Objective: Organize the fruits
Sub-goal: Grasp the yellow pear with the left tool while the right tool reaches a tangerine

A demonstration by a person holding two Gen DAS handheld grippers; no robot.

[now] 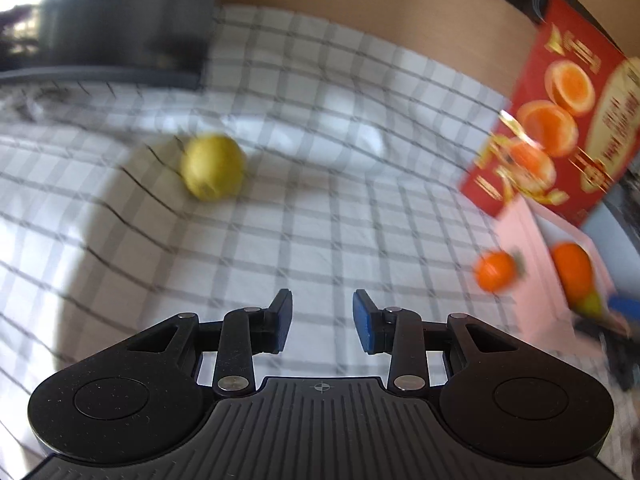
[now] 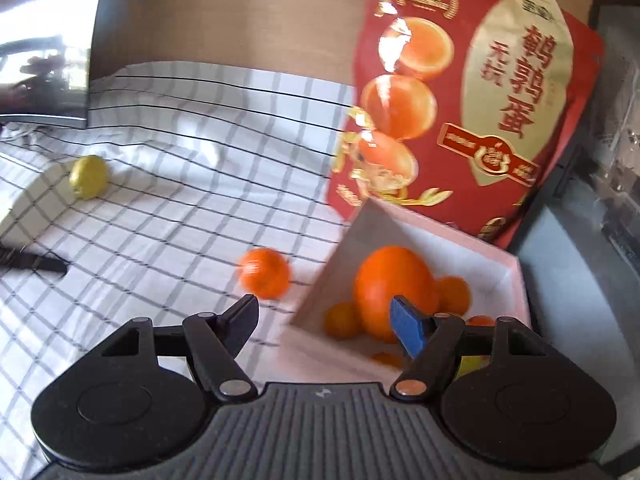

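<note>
A yellow-green lemon [image 1: 213,166] lies on the checked cloth, far ahead and left of my left gripper [image 1: 322,320], which is open and empty. It also shows in the right wrist view [image 2: 89,176]. A small orange tangerine [image 2: 265,279] lies on the cloth just left of a pink-white box [image 2: 516,268]; it also shows in the left wrist view [image 1: 496,271]. The box holds a large orange [image 2: 394,292] and several small tangerines. My right gripper [image 2: 326,320] is open and empty above the box's near left corner.
A red printed bag [image 2: 460,104] stands behind the box; it also shows in the left wrist view [image 1: 560,120]. A dark block [image 1: 120,20] stands at the back left. A dark surface [image 2: 580,240] borders the box on the right. The checked cloth [image 1: 320,220] covers the table.
</note>
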